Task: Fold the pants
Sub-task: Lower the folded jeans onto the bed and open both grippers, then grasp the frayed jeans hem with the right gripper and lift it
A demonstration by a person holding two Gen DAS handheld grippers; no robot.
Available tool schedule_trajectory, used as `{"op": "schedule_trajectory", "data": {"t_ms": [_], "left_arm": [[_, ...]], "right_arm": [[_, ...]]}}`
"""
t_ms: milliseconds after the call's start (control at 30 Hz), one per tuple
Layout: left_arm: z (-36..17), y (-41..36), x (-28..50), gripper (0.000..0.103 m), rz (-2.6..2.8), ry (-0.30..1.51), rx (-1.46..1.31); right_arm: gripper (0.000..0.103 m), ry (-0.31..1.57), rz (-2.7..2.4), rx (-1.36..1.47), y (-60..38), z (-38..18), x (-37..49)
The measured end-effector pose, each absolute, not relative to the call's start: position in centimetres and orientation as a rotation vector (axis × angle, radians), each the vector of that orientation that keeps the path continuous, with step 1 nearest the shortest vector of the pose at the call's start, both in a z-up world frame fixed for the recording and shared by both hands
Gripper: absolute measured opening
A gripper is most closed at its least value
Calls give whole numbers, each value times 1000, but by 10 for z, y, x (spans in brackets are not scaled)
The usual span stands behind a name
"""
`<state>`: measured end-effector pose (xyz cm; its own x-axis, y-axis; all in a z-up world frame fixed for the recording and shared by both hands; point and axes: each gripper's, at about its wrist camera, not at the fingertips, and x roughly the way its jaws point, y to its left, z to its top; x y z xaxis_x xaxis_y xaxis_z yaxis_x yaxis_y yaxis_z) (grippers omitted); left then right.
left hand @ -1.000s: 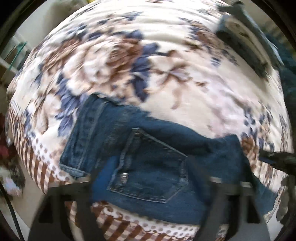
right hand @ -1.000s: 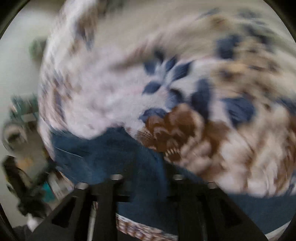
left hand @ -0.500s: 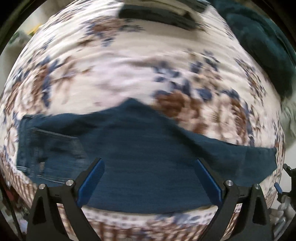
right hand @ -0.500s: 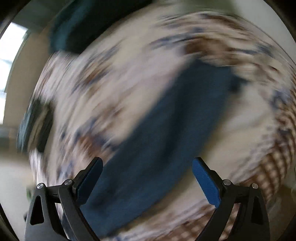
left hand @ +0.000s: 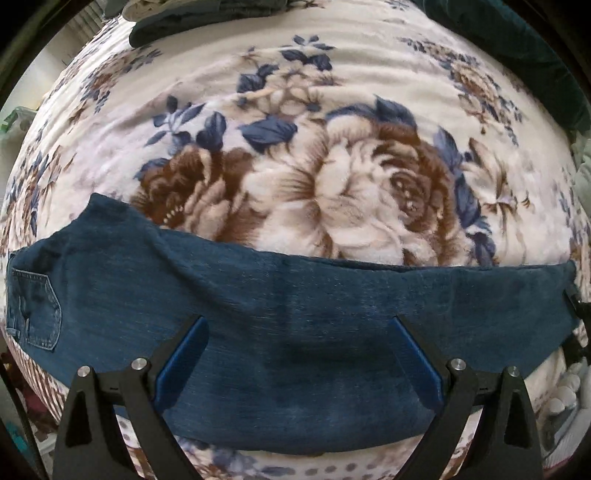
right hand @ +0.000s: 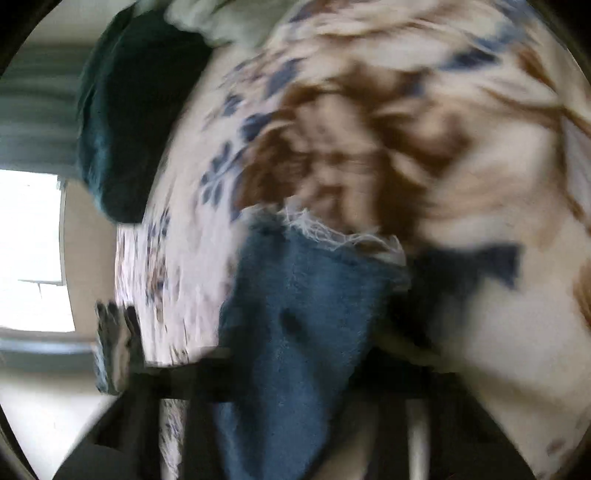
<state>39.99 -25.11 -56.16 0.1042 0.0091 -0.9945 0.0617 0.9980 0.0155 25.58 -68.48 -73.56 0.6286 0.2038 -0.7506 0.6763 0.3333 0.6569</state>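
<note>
Dark blue jeans (left hand: 295, 302) lie flat across a floral blanket (left hand: 332, 166), back pocket (left hand: 35, 310) at the far left and leg end at the far right. My left gripper (left hand: 297, 332) points down over the middle of the legs, open, its blue pads (left hand: 184, 354) wide apart and gripping nothing. The right wrist view is blurred. There the frayed white hem (right hand: 332, 232) of the leg (right hand: 295, 314) runs up from between the jaws of my right gripper (right hand: 295, 373). Those jaws are closing on the denim, which looks bunched and lifted off the blanket.
Dark teal bedding (left hand: 517, 48) lies at the blanket's far right corner, and the same teal bedding (right hand: 122, 122) shows in the right wrist view. Dark folded clothes (left hand: 177, 18) sit at the far edge. The bed's near edge (left hand: 258, 465) runs just below the jeans. A bright window (right hand: 29, 251) is at the left.
The left gripper has travelled along the jeans from the pocket end to the mid-leg. The right gripper swung round to the hem, stood wide open half a second ago, and has now closed on the denim.
</note>
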Motion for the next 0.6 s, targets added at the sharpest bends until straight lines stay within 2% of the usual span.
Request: {"op": "schedule_trajectory", "data": {"t_ms": [100,300,367,400,433,467,500,533,567,600], "left_arm": [[-565,-257,400,99,-19,1465,66],[-568,-264,399,99,-19,1454,100],[-571,-268,395,99,-15,1445,134],[-573,-270,394,99,-16,1441,151],[-574,-271,393,99,-20,1442,156],[-576,-272,393,99,-24,1445,159],[-578,-273,392,99,-24,1446,164],[-579,-275,389,99,-24,1445,169],[-580,-275,389,99,-24,1446,174],[-581,-275,388,99,-23,1446,180]], "right_arm": [[8,891,-314,1110,-682,-729,264],[8,811,-335,1300,-704,-752,234],[11,790,-256,1376,-704,-759,238],[18,787,-217,1412,-702,-763,241],[33,778,-173,1436,-702,-767,239],[38,784,-151,1437,-699,-769,243],[38,804,-150,1415,-696,-770,249],[33,827,-170,1374,-693,-769,255],[23,841,-210,1344,-692,-770,258],[7,840,-228,1345,-694,-770,258]]}}
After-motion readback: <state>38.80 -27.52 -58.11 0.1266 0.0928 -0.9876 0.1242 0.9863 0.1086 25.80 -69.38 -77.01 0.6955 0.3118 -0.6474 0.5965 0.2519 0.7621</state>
